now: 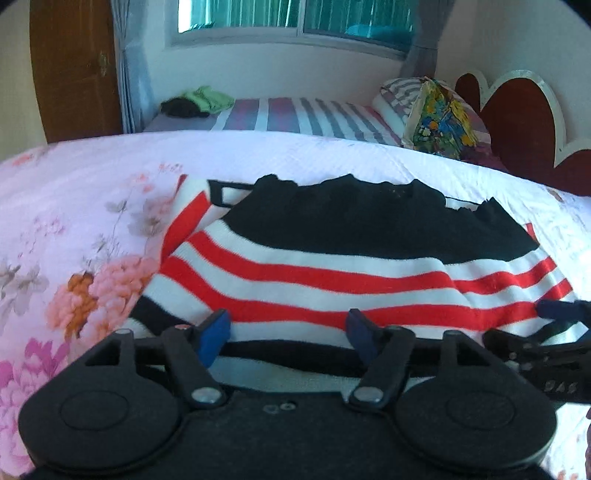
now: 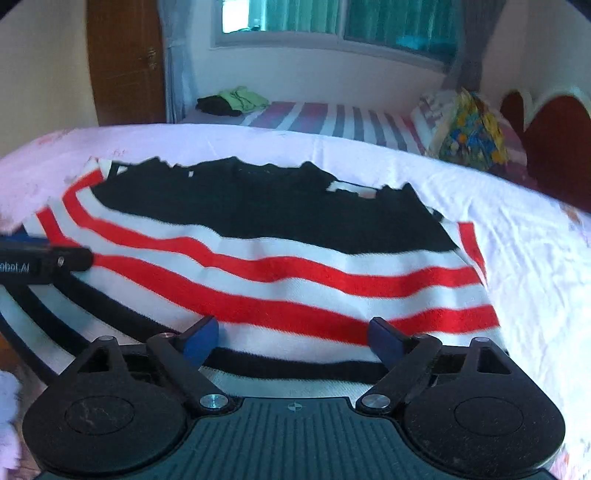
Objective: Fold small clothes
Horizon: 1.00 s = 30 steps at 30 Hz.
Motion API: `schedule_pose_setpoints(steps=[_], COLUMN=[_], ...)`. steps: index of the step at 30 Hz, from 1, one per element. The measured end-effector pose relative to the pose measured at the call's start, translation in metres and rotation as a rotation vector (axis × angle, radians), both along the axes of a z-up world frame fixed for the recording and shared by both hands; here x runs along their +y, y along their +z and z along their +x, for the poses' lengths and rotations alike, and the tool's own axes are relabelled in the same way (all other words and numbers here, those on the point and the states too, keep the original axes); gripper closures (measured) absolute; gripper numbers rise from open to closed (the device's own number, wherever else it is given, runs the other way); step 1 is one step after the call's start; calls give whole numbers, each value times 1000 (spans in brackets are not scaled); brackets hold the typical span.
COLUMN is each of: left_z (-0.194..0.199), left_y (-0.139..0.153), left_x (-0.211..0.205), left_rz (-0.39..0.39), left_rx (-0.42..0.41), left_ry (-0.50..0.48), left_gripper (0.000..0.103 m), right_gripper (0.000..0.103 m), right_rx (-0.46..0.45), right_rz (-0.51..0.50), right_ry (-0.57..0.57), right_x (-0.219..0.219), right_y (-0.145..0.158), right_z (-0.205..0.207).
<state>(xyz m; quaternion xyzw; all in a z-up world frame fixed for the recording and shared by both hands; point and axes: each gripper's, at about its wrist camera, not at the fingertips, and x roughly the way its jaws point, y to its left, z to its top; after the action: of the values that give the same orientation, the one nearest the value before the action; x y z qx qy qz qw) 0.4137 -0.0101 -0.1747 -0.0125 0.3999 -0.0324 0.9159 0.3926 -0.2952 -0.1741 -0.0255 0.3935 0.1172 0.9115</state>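
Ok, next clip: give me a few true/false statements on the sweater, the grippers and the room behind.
1. The sweater lies on a floral bedspread. True.
2. The left gripper is shut on the sweater. False: its jaws stand wide apart, with the hem between them, ungripped.
3. The right gripper is open. True.
4. The sweater is plain black all over. False: the far part is black, the near part has red and white stripes.
5. A second bed with a striped sheet stands under the window. True.
6. That bed has nothing on it. False: green and dark clothes lie at one end, a pillow at the other.
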Motion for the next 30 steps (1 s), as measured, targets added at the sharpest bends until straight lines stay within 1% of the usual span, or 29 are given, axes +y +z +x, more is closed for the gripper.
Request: schedule_pose_setpoints(steps=[2, 3, 4, 6, 7, 9, 12, 14, 16, 18, 19, 23, 26, 30], left_z=[-7, -10, -14, -14, -14, -16, -20, -24, -24, -26, -26, -26, -28, -30], left_y=[8, 10, 10, -3, -8, -6, 3, 6, 0, -3, -3, 7, 13, 20], left_x=[0, -1, -2, -6, -7, -9, -3, 1, -2, -8, -10, -7, -5, -7], left_rz=[6, 4, 3, 47, 55, 74, 33, 13, 46, 89, 97, 49, 34, 33], left_rx=[-11, -13, -17, 16, 21, 15, 19, 20, 22, 17, 20, 37, 39, 22], left_ry=[-8, -17, -26, -34, -41, -52, -28, -19, -32, -47, -46, -17, -14, -23], left_gripper=[39, 38, 38, 36, 36, 36, 38, 37, 37, 37, 37, 37, 37, 37], right_gripper=[17, 17, 17, 17, 17, 17, 17, 17, 16, 16, 16, 16, 16, 16], right_rx=[-14, -18, -19, 24, 38, 35, 6, -4, 38, 41, 45, 21, 24, 12], right_rz=[41, 52, 50, -3, 1, 8, 43, 12, -18, -22, -24, 28, 56, 67], right_ry=[-38, -54, -59, -57, -56, -66, -95, -106, -107, -105, -107, -127, -126, -128], right_x=[-10, -14, -16, -13, -14, -16, -23, -25, -26, -26, -26, -30, -31, -32], right_y=[8, 10, 12, 5, 1, 3, 15, 15, 4, 2, 5, 20, 28, 37], right_z=[-7, -11, -16, -20, -23, -27, -41, -48, -51, -54, -54, -58, -60, -60])
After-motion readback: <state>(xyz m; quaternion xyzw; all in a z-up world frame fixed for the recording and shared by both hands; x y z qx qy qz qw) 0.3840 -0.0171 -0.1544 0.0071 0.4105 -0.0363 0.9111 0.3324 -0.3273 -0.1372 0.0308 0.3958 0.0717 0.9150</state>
